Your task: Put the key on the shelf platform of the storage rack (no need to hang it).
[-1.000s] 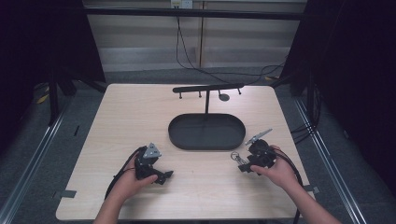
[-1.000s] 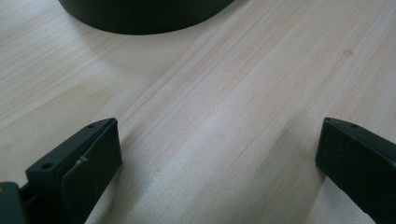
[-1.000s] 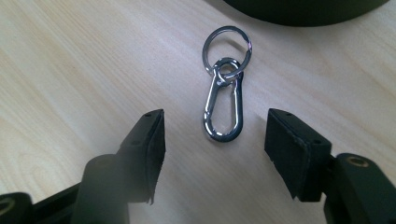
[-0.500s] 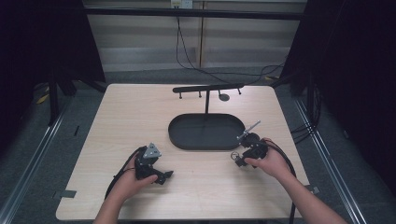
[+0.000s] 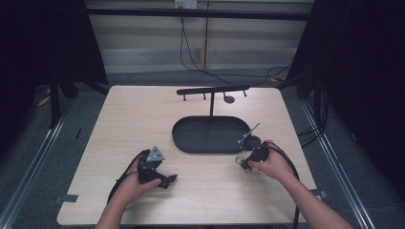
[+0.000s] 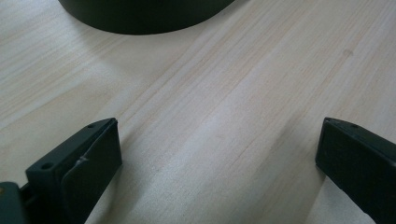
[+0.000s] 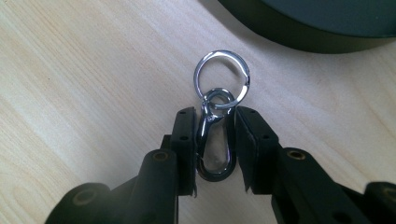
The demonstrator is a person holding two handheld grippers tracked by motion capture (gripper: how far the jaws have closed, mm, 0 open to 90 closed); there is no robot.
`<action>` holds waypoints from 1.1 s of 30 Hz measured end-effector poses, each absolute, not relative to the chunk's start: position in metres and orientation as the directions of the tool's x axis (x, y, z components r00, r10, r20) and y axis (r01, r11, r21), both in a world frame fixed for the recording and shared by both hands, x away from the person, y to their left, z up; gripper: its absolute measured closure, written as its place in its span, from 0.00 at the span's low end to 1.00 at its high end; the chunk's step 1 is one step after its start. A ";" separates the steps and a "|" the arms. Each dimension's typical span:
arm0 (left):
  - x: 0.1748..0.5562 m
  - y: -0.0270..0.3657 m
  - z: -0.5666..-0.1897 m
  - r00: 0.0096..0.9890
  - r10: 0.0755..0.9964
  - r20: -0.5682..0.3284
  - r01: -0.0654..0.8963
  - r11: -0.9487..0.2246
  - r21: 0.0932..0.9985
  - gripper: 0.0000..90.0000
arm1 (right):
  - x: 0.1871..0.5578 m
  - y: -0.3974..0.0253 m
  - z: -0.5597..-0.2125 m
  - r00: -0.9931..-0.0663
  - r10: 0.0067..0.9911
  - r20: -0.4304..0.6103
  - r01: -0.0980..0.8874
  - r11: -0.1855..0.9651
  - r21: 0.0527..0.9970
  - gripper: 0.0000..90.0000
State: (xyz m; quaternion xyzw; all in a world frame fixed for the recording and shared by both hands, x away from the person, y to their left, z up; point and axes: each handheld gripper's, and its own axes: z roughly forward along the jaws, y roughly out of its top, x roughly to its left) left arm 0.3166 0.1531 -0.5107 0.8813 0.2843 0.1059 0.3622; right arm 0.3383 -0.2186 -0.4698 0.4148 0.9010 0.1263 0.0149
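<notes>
A dark metal snap clasp (image 7: pixel 204 140) with a silver split ring (image 7: pixel 200 70) on its end lies flat on the wood, gripped between my right gripper's jaws. My right gripper (image 7: pixel 214 116) is shut on the clasp; in the high view this gripper (image 5: pixel 242 162) sits just off the right end of the black oval tray (image 5: pixel 210 136). My left gripper (image 5: pixel 166 181) rests low on the table at the front left. Its jaws stand wide apart in the left gripper view (image 6: pixel 219 154), with bare wood between them.
A black T-shaped stand (image 5: pixel 212 90) with small pegs rises from the tray's far side, and a small round disc (image 5: pixel 229 99) hangs under its bar. The tray wall (image 7: pixel 317 23) lies close ahead of the right gripper. The tray's edge (image 6: pixel 140 14) also sits ahead of the left gripper.
My right gripper has shifted left and slightly forward, closer to the tray's right end, and turned a little. The left gripper has stayed put.
</notes>
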 end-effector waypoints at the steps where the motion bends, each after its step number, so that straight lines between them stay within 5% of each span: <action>1: 0.317 0.153 -0.511 0.816 0.578 -0.019 0.424 -0.576 0.698 0.00 | 0.338 -0.218 -0.470 -0.652 0.754 0.080 0.747 0.622 0.235 0.79; 33: 0.317 0.153 -0.511 0.816 0.578 -0.015 0.422 -0.577 0.699 0.00 | 0.338 -0.213 -0.428 -0.686 0.721 0.094 0.718 0.652 0.243 0.79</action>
